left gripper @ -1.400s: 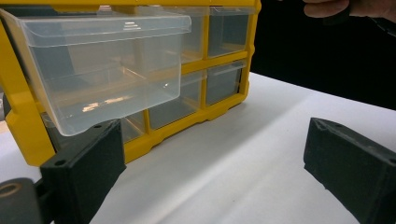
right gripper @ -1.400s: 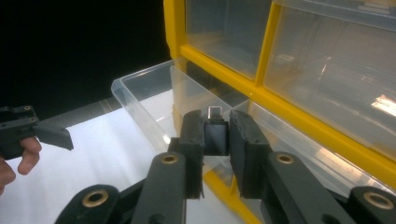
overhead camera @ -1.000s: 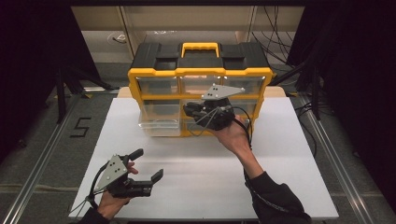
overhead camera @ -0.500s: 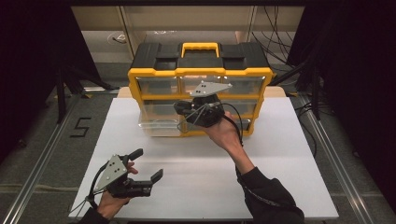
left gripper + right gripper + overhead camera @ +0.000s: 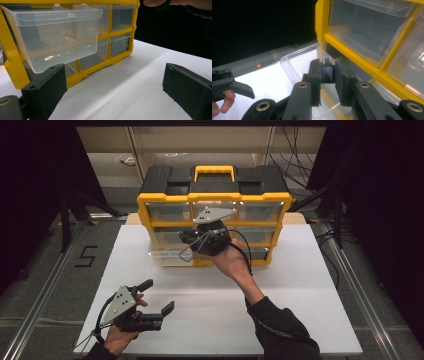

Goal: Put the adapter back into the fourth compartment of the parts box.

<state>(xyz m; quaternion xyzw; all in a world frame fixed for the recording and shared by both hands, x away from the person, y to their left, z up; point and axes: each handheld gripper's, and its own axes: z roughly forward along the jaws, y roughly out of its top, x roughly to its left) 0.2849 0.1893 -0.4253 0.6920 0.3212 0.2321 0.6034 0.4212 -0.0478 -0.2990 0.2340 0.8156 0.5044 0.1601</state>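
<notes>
The right gripper (image 5: 327,75) is clenched on a small black block (image 5: 328,72), just above the pulled-out clear drawer (image 5: 297,63) of the yellow organiser (image 5: 212,200). The left gripper (image 5: 157,296) rests released near the desk (image 5: 310,290) front edge, with bare white surface all around it.

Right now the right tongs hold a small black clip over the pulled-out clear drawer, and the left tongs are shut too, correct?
Not quite. The left tongs are open, jaws wide apart over the table, as the left gripper view shows. The right tongs do hold the small black clip over the drawer.
</notes>
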